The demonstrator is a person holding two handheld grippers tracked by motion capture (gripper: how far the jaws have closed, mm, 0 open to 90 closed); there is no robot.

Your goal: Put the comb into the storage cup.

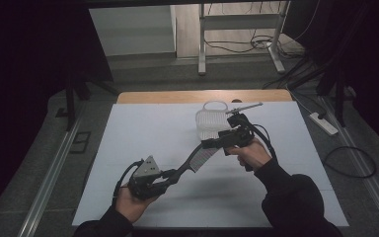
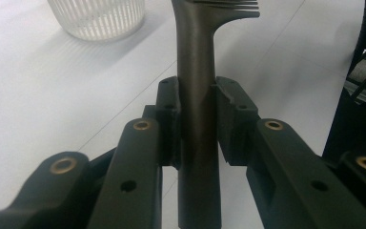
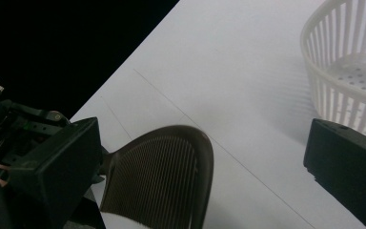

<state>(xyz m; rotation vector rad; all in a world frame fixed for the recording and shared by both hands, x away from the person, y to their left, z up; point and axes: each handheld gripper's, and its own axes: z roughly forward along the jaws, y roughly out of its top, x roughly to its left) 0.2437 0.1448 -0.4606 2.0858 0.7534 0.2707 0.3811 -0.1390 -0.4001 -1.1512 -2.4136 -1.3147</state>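
Note:
A dark slotted spatula point(image 1: 197, 157) hangs over the white table, its handle running down-left to my left gripper point(image 1: 173, 174). In the left gripper view, that gripper point(image 2: 198, 98) is shut on the spatula handle point(image 2: 198, 57), pads pressing both sides. My right gripper point(image 1: 216, 144) is at the spatula's ribbed head. In the right gripper view, its jaws point(image 3: 200, 160) stand wide open with the head point(image 3: 162, 181) between them; the right jaw is well clear of it. A white slatted basket point(image 1: 211, 123) point(image 3: 348, 62) point(image 2: 97, 19) stands just behind.
The white table sheet point(image 1: 143, 128) has free room at the left and along the front. A thin grey rod point(image 1: 246, 106) shows just right of the basket. The table's wooden far edge point(image 1: 202, 96) lies beyond, and a power strip point(image 1: 323, 123) is on the floor at right.

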